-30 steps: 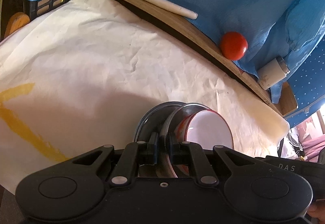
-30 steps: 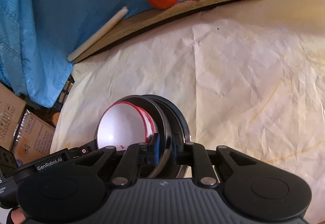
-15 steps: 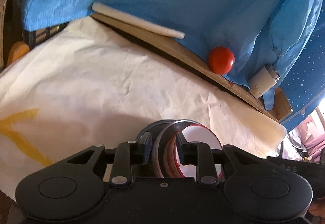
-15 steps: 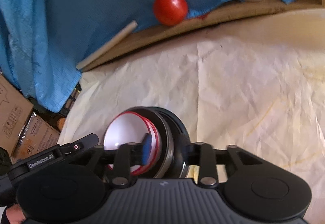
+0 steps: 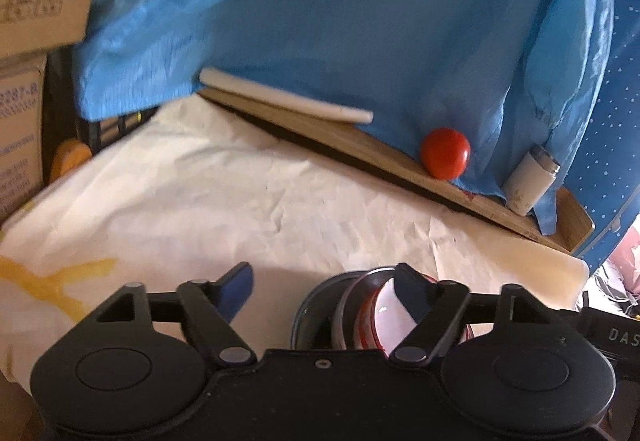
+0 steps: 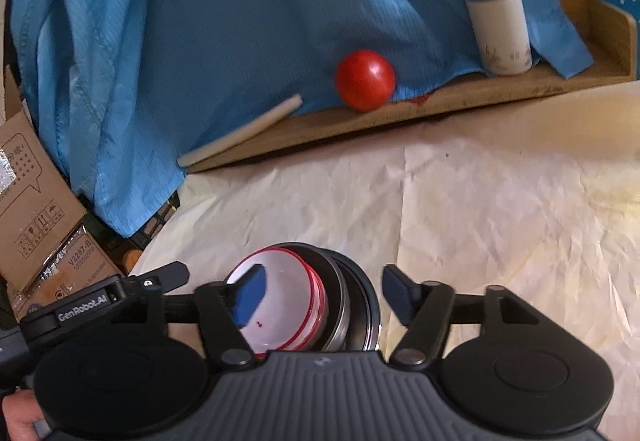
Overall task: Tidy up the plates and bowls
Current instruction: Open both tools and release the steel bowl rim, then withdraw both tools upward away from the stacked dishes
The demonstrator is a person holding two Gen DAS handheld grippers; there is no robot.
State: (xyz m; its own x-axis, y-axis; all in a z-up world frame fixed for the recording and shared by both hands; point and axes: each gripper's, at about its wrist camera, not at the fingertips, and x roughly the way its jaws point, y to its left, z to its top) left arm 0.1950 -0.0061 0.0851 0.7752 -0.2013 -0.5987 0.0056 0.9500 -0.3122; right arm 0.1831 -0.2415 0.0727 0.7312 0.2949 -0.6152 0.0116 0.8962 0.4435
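The paper-covered worktop [image 6: 460, 201] carries your nested stack [image 6: 320, 301] near its front edge: dark plate [image 6: 370, 305] outermost, steel bowl [image 6: 340, 305] inside it, red-rimmed white bowl [image 6: 280, 297] innermost. The stack lies between your hands, toward each gripper's inner side. Left gripper [image 5: 324, 283] and right gripper [image 6: 322, 287] have just been opening; the fingers are released, gripping nothing.

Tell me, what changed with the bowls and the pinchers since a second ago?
Both grippers let go. The left gripper and the right gripper were pinched on the rims of the stacked bowls; their fingers have just been opening and now stand wide, touching nothing. Both pulled back a little. The bowls stay nested on the paper; the tomato and bottle stayed put.
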